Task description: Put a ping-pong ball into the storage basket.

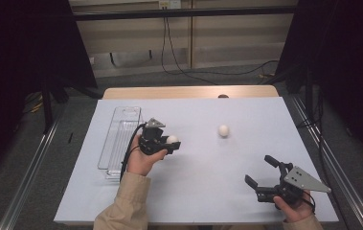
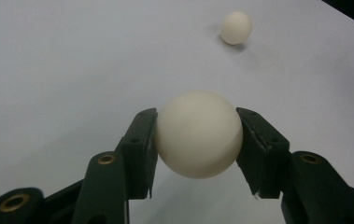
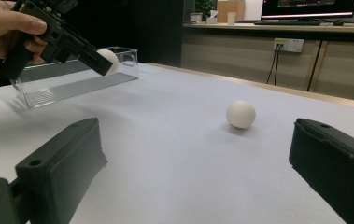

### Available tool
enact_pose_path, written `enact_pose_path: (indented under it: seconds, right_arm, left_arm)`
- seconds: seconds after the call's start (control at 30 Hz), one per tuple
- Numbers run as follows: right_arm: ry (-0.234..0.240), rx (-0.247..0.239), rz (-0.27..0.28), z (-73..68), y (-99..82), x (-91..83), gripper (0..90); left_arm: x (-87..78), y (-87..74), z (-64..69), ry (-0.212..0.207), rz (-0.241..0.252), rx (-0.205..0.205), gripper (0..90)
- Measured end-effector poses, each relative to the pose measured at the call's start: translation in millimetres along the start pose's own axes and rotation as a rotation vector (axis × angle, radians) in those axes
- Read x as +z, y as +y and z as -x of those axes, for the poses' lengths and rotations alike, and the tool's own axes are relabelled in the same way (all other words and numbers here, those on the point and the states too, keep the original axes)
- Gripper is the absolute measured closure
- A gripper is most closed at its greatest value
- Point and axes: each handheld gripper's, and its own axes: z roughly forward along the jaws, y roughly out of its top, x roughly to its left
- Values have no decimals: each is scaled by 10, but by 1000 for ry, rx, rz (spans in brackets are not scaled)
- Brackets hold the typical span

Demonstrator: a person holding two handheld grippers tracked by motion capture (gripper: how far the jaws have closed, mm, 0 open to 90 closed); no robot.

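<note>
So the left gripper point(image 1: 173, 142) has a white ball point(image 2: 198, 134) pinched right between its two jaws – the pads press on it from either side, and the ball bulges out above and below them, clear of the white table point(image 1: 203, 191) as seen in the right gripper view. The jaws aren't fully together, they're just as closed as the ball lets them be. A clear plastic tray point(image 1: 117, 139) sits just beside that gripper, on the side away from the other hand. Straight out past the left jaws' tips, well apart from them, a second white ball point(image 1: 223, 130) rests on the table by itself. The right gripper point(image 1: 261, 173) is wide open with nothing in it – in its own view that loose ball sits out ahead in the gap between the two jaws, a bit nearer the right-hand one, not touching either.
</note>
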Motion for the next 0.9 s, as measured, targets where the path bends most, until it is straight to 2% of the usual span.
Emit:
enact_pose_path:
  seconds: [0.63, 0.83, 0.9]
  right_arm:
    - [-3, 5, 3, 2, 2, -4, 22]
    - [0, 1, 1, 1, 1, -4, 22]
    - [-1, 2, 2, 1, 2, -3, 22]
  left_arm:
    - [-70, -7, -63, 18, 5, -3, 511]
    - [-99, -9, -88, 17, 18, -25, 511]
    - [-114, -6, -99, 22, 12, -12, 511]
